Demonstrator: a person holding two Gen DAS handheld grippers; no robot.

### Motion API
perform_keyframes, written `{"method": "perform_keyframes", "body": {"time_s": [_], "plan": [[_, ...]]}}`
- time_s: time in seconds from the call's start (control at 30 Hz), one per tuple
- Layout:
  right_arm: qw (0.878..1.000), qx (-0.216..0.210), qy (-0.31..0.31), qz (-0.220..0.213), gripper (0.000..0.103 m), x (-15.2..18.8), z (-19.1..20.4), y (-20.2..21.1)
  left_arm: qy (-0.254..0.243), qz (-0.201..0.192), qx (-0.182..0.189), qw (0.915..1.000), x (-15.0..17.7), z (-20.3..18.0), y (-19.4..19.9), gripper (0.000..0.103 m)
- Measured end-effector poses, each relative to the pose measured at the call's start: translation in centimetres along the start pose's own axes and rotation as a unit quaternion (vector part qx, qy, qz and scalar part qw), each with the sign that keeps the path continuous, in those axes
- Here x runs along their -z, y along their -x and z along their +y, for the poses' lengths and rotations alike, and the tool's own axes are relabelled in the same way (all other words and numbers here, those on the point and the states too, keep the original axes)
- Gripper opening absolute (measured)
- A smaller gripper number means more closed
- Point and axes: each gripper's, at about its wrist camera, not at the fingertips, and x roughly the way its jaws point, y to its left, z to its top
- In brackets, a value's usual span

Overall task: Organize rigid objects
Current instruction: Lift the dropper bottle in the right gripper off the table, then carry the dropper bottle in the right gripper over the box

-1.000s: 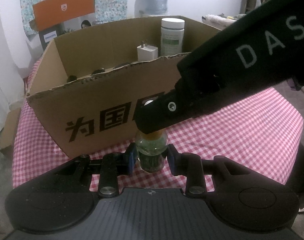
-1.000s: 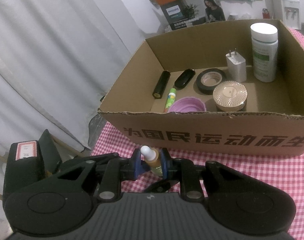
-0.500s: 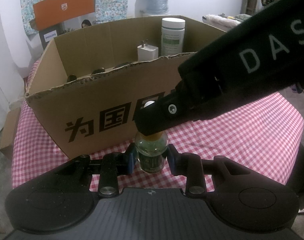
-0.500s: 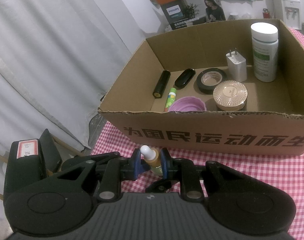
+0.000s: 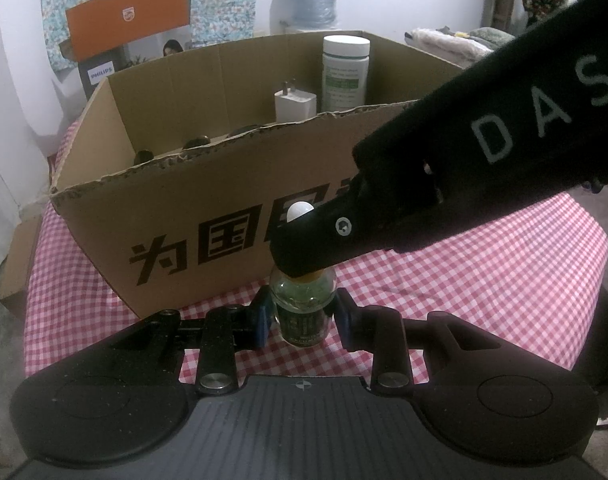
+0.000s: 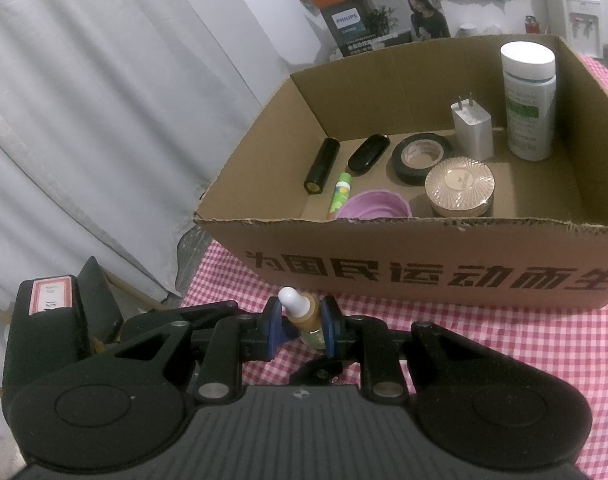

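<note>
A small dropper bottle (image 5: 303, 312) stands on the checked bench (image 5: 483, 280) just in front of a cardboard box (image 5: 208, 216), and both tongs grasp it. The left tongs (image 5: 303, 318) clamp its glass body between blue pads. The right tongs (image 6: 301, 326) pinch the amber neck under the white bulb; in the left view they cross from the right over the bottle's top. Inside the box lie a black tube (image 6: 321, 164), a black case (image 6: 368, 152), a tape roll (image 6: 421, 156), a green stick (image 6: 339, 194), a purple cup (image 6: 373, 208) and a round compact (image 6: 459, 186); a charger (image 6: 471, 130) and a white-capped bottle (image 6: 529, 100) stand at the back.
</note>
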Motion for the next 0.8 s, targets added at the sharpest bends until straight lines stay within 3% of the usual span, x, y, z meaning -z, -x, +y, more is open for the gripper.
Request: {"method": "perform_keyframes", "body": {"time_s": [0.8], "plan": [[1.0, -0.001, 0.01, -0.003, 0.022, 0.57, -0.2, 0.44, 0.002, -0.005, 0.001, 1.0, -0.03, 0.27, 0.79, 0.031]]}}
